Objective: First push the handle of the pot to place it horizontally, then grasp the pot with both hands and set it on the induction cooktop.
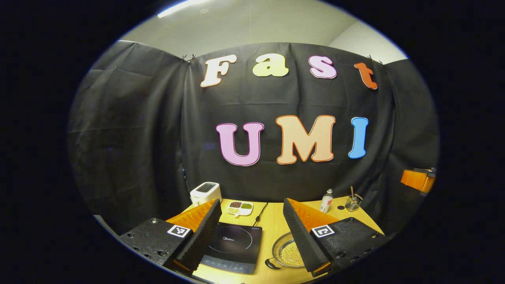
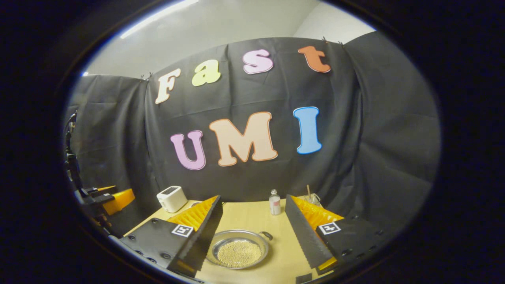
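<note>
A shallow steel pot (image 1: 287, 252) holding small pale beads sits on the wooden table, just right of the black induction cooktop (image 1: 233, 245). One dark loop handle (image 1: 272, 264) shows at its near left; my left gripper's finger hides the pot's right part. My left gripper (image 1: 251, 202) hovers open above the cooktop and pot. In the right gripper view the pot (image 2: 238, 249) lies between the fingers, with a loop handle (image 2: 266, 235) at its far right. Over it, my right gripper (image 2: 253, 197) is open and holds nothing.
A white toaster (image 1: 205, 192) stands at the back left, with a small divided dish of beans (image 1: 240, 208) beside it. A small bottle (image 2: 274, 202) and a glass with a stick (image 1: 353, 202) stand at the back right. The table (image 2: 252, 217) ends at the cloth wall.
</note>
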